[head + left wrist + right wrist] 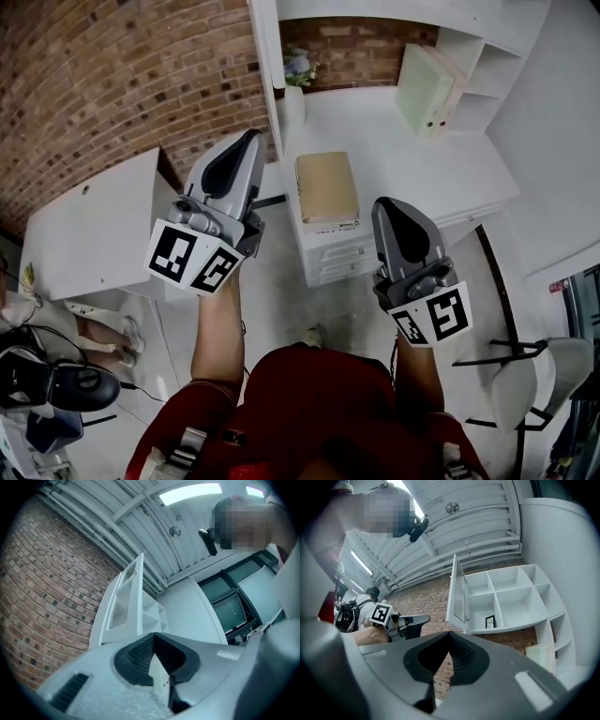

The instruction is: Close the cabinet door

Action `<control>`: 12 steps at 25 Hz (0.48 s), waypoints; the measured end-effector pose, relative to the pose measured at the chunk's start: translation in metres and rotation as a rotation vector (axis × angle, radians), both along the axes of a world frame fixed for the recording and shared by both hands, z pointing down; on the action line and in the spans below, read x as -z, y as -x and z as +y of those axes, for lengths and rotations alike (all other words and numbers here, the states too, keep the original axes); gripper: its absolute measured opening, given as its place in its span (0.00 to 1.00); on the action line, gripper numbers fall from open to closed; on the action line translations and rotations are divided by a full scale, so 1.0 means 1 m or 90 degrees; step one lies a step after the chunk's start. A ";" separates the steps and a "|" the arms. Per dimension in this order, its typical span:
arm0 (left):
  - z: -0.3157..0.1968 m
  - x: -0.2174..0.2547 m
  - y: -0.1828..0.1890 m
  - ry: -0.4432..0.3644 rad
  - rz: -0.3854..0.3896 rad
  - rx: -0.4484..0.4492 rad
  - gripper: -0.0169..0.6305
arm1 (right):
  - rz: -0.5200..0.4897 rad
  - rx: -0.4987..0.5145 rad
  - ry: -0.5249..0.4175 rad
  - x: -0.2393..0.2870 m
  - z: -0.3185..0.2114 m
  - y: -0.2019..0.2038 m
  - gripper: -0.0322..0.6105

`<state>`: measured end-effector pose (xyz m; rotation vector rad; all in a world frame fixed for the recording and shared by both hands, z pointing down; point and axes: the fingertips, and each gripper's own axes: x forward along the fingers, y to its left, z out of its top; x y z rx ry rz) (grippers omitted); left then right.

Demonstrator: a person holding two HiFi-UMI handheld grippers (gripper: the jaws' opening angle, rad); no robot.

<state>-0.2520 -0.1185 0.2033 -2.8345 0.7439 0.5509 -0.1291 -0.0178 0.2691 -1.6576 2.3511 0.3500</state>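
Right gripper view shows cabinet door (457, 592) ajar above right tongs (449, 635)

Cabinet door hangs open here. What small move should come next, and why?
Probably bring the left tool up against the outer face of the cabinet door and start pushing it shut. The door stands swung out from the shelves, neither tool touches it, and the left tool, shut and empty, sits on its outer side.
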 end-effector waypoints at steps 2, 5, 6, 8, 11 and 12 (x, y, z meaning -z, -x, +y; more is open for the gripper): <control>-0.020 0.004 -0.006 -0.004 -0.001 -0.018 0.08 | 0.000 -0.011 0.003 -0.004 -0.017 -0.003 0.07; -0.045 0.013 -0.020 -0.014 -0.009 -0.039 0.19 | 0.003 -0.025 0.010 -0.009 -0.038 -0.009 0.07; -0.052 0.016 -0.025 -0.017 -0.012 -0.043 0.21 | 0.004 -0.029 0.012 -0.010 -0.044 -0.011 0.07; -0.064 0.020 -0.033 -0.020 -0.016 -0.048 0.24 | 0.006 -0.036 0.014 -0.010 -0.054 -0.015 0.07; -0.077 0.024 -0.042 -0.022 -0.019 -0.051 0.25 | 0.009 -0.042 0.013 -0.007 -0.067 -0.022 0.07; -0.080 0.025 -0.045 -0.023 -0.020 -0.051 0.26 | 0.008 -0.042 0.012 -0.007 -0.071 -0.025 0.07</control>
